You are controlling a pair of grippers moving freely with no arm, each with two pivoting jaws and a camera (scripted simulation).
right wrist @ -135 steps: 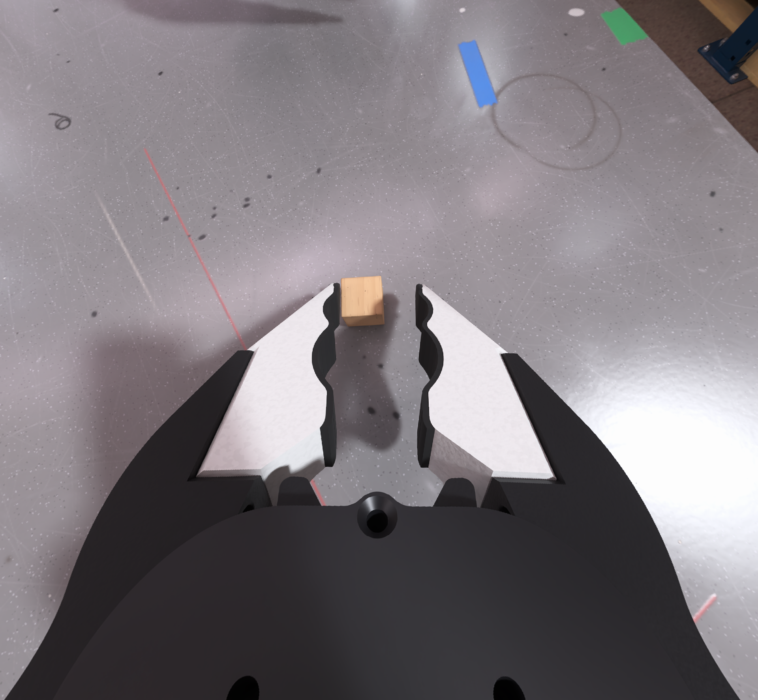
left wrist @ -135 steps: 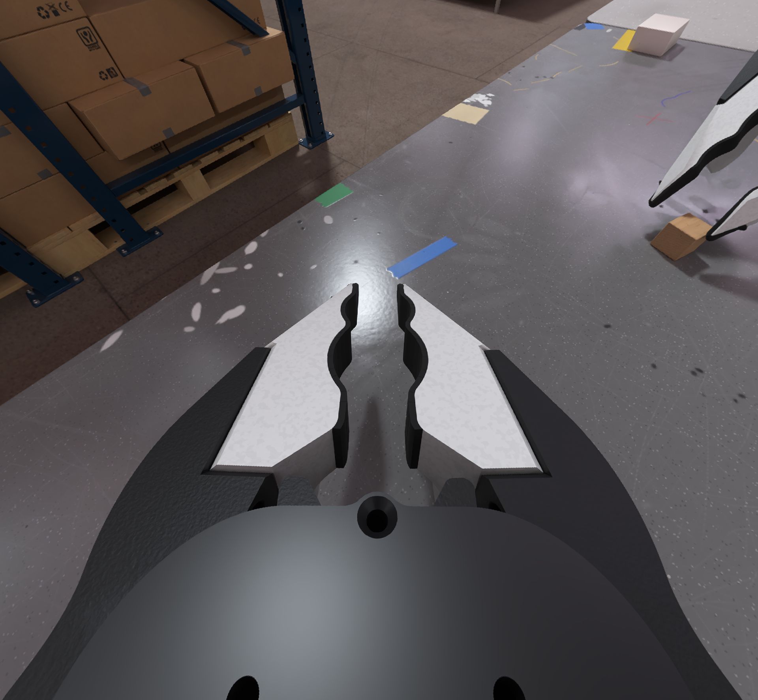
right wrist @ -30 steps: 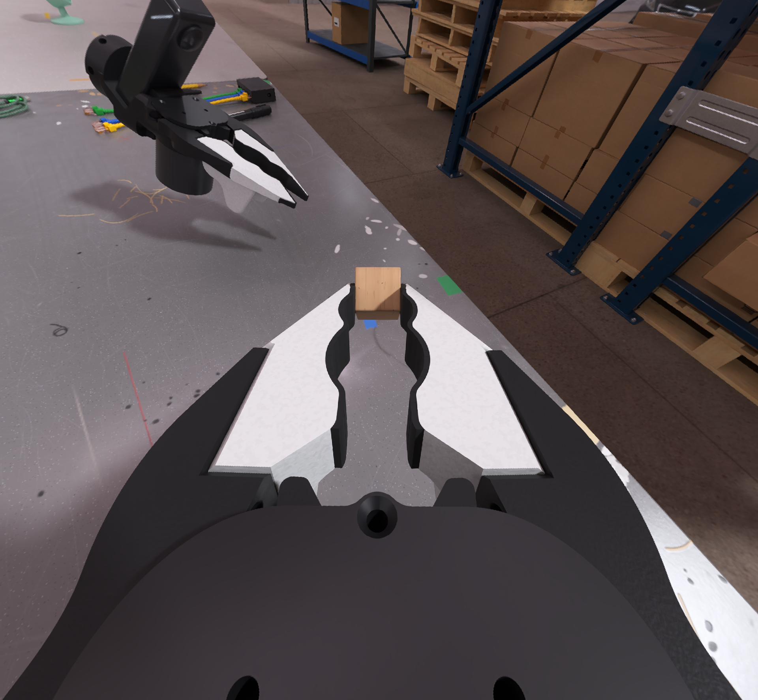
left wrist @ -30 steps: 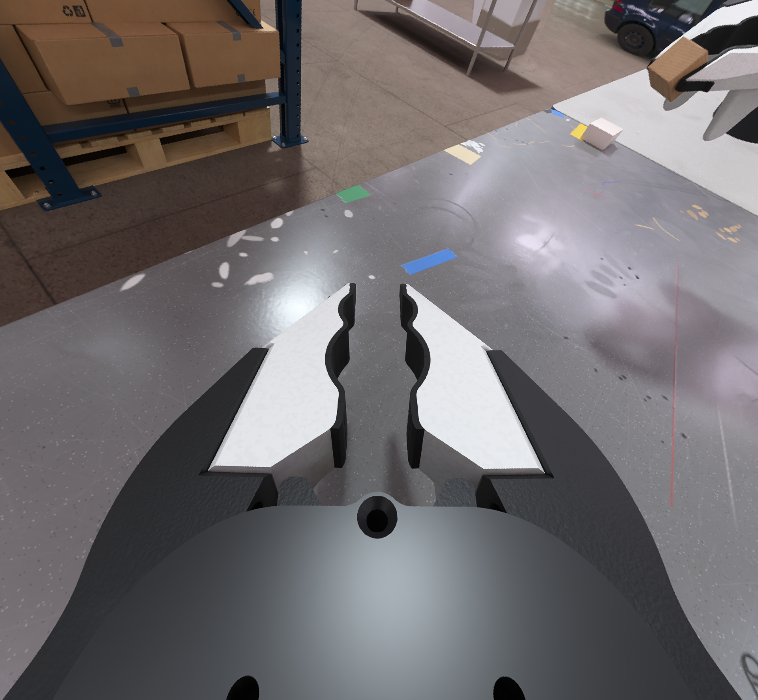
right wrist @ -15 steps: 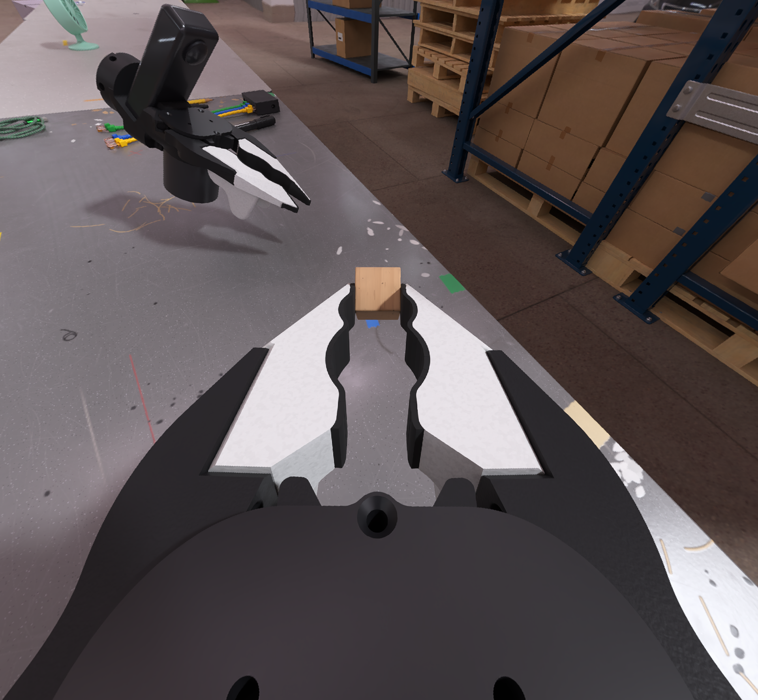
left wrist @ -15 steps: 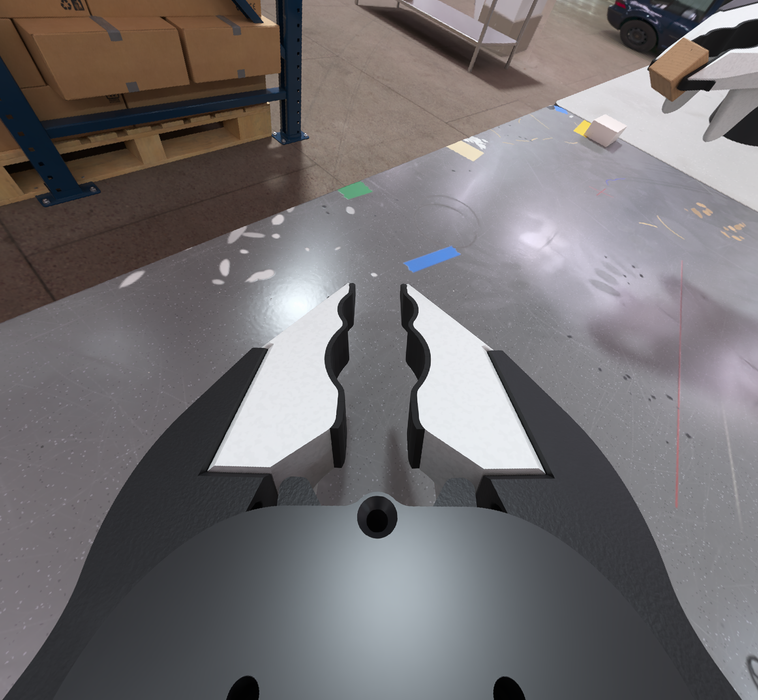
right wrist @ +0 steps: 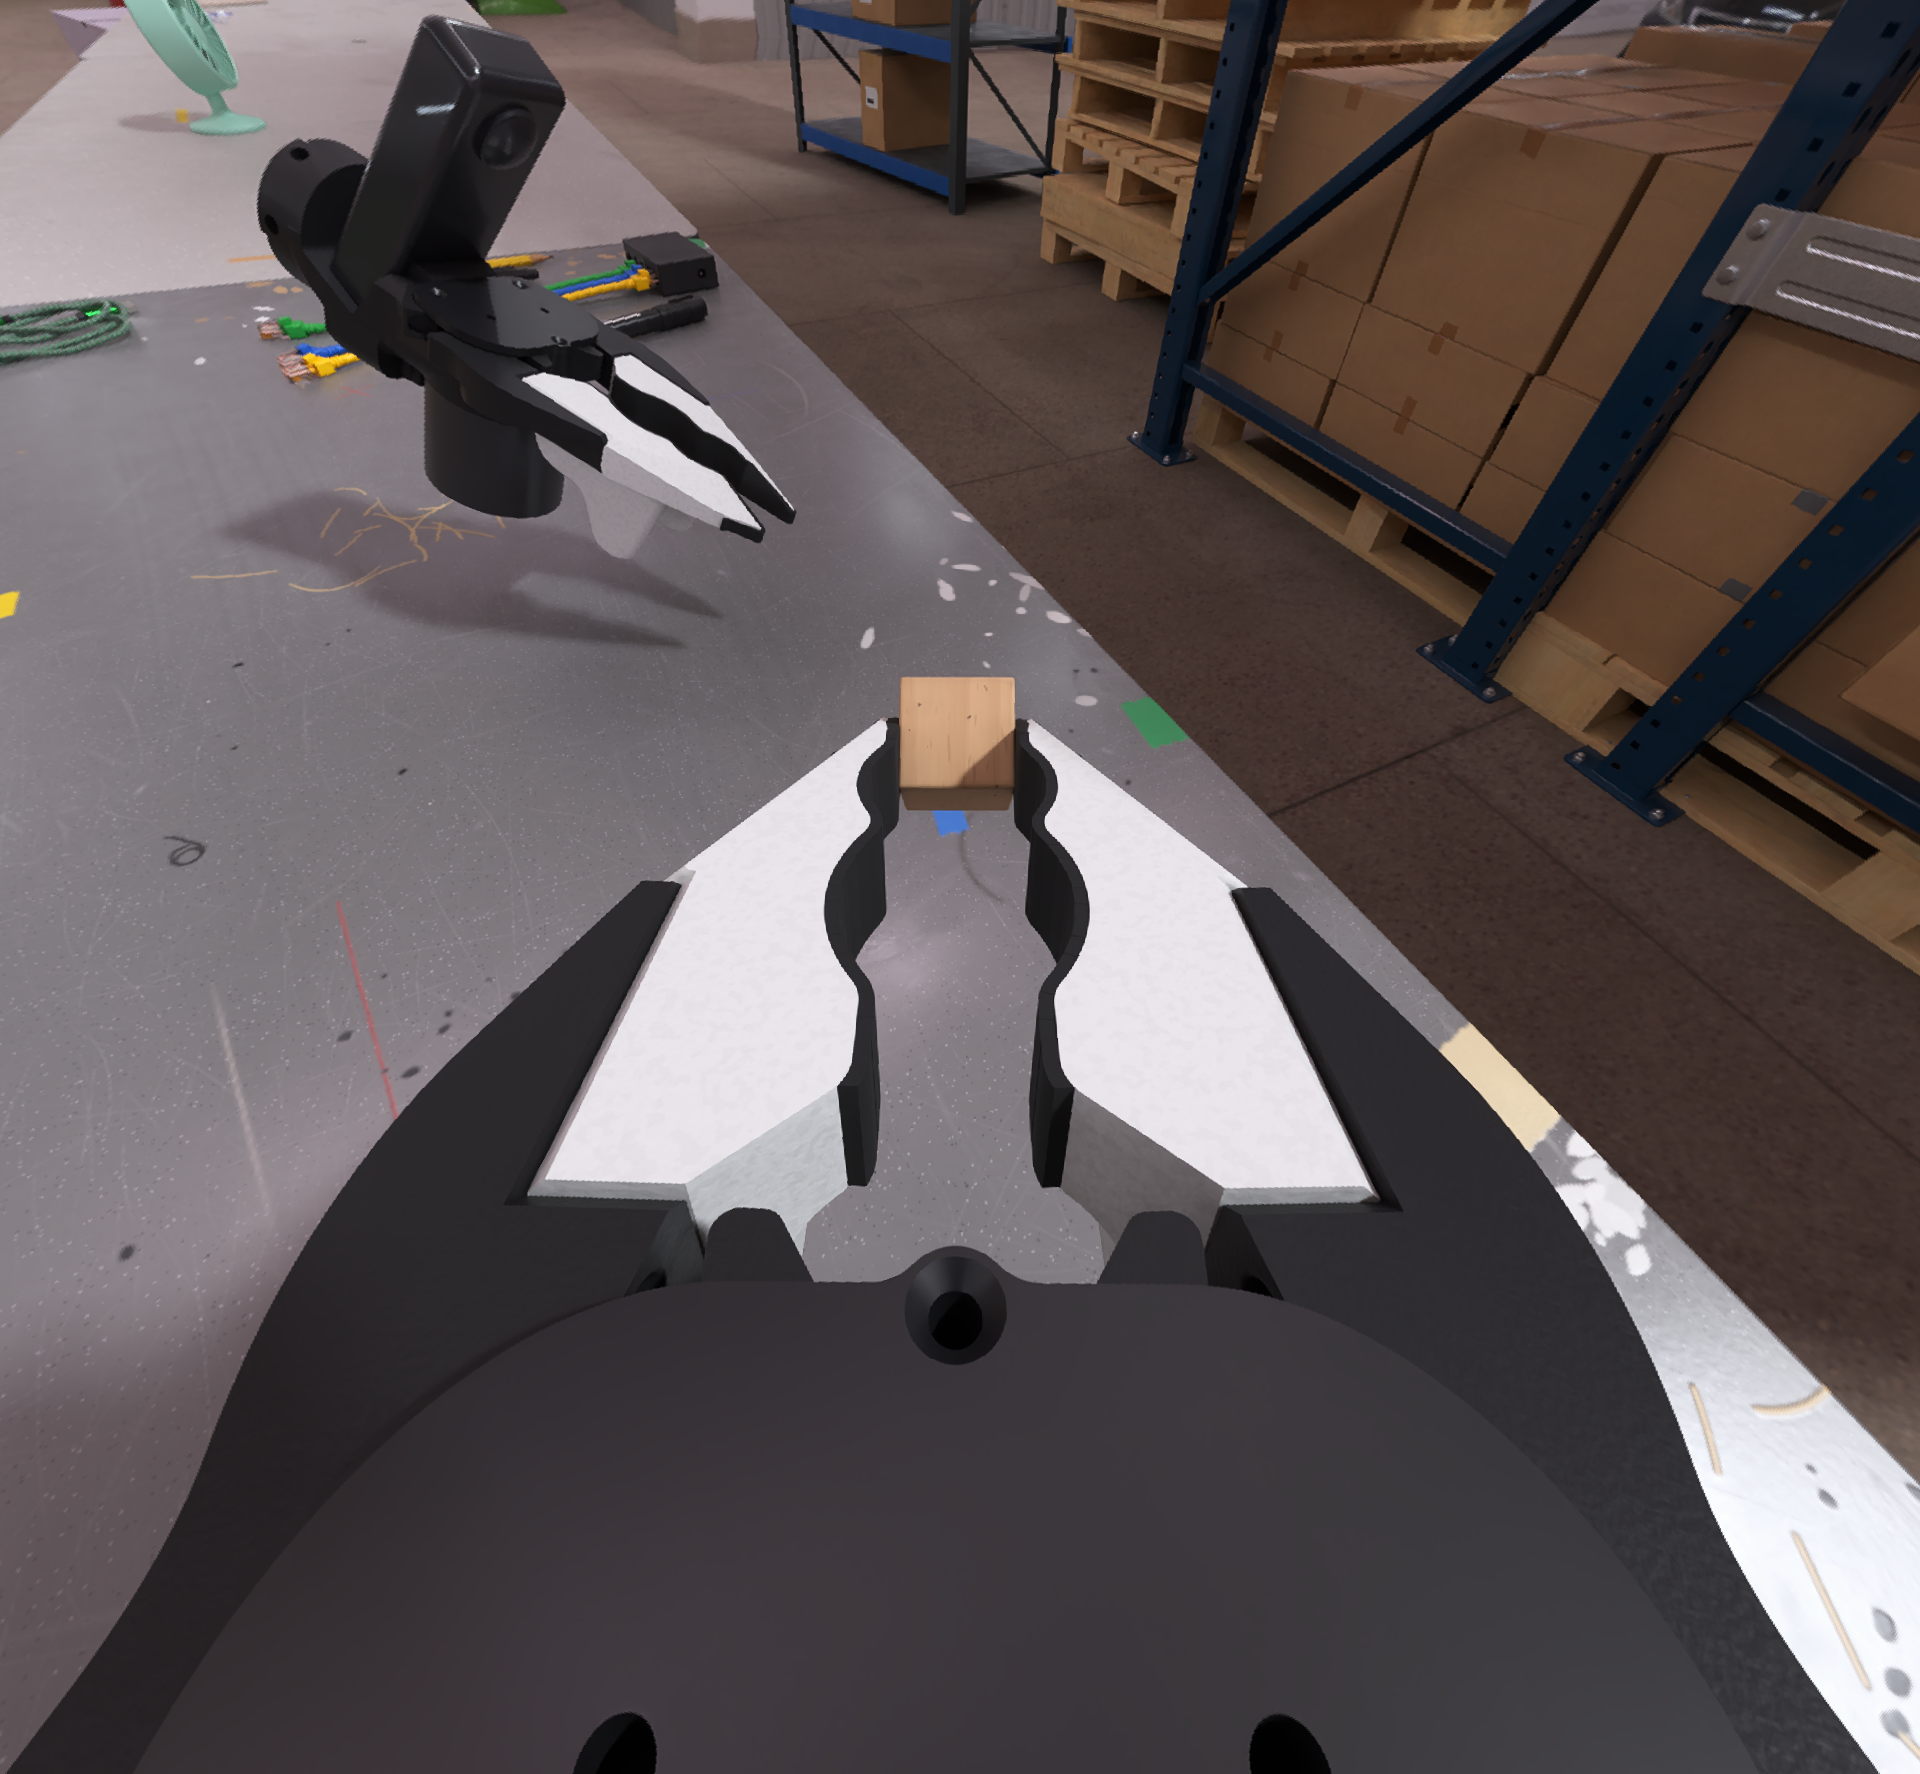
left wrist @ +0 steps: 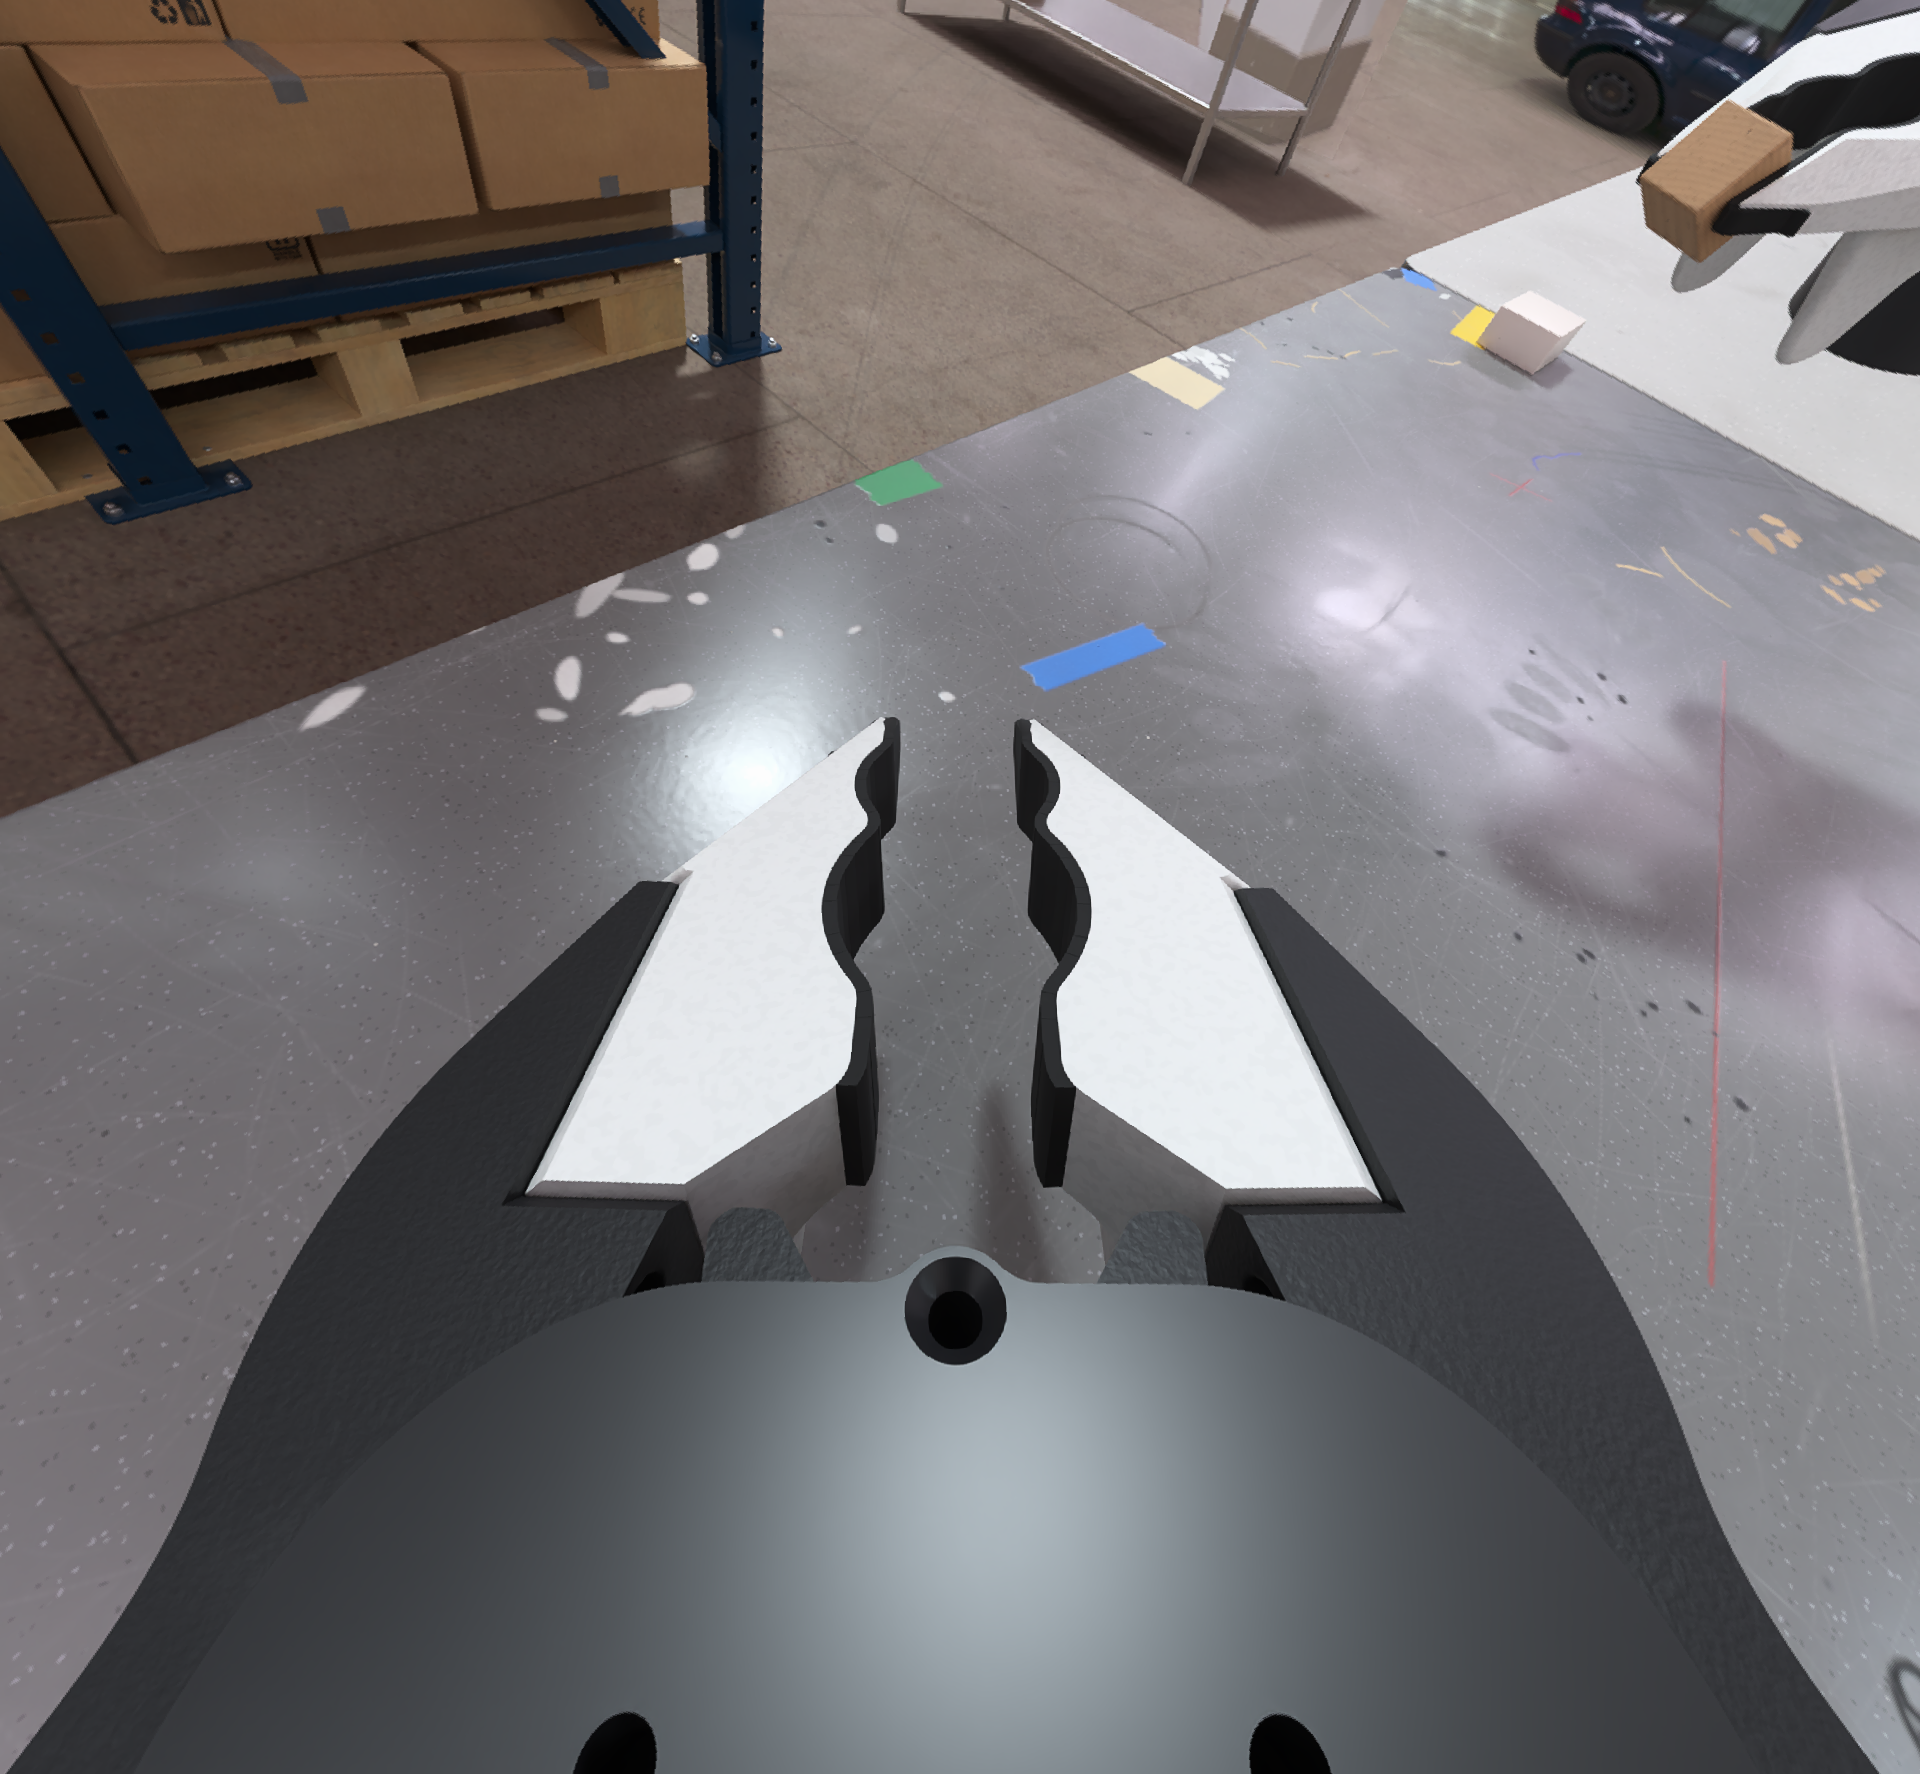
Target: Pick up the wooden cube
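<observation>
right gripper [right wrist: 957,737]: clamped on the wooden cube [right wrist: 957,737], one fingertip on each side face, right at the tips.
wooden cube: held in the air above the grey table [right wrist: 312,789], clear of the surface; top face level, one flat face toward the camera. all edges look alike, so no long axis; grain direction too fine to tell.
cube, left wrist view: seen at upper right [left wrist: 1709,178], pinched in the right gripper's tips [left wrist: 1756,197], one corner pointing toward the camera.
left gripper [left wrist: 956,737]: jaws a narrow gap apart, nothing between them; hovers above the table, well apart from the cube.
below the cube: blue tape strip [right wrist: 950,822] on the table.
table edge: green tape patch [right wrist: 1153,722]; white block [left wrist: 1530,330] far off.
beyond the table: blue racking with cardboard boxes [right wrist: 1538,270] on pallets.
</observation>
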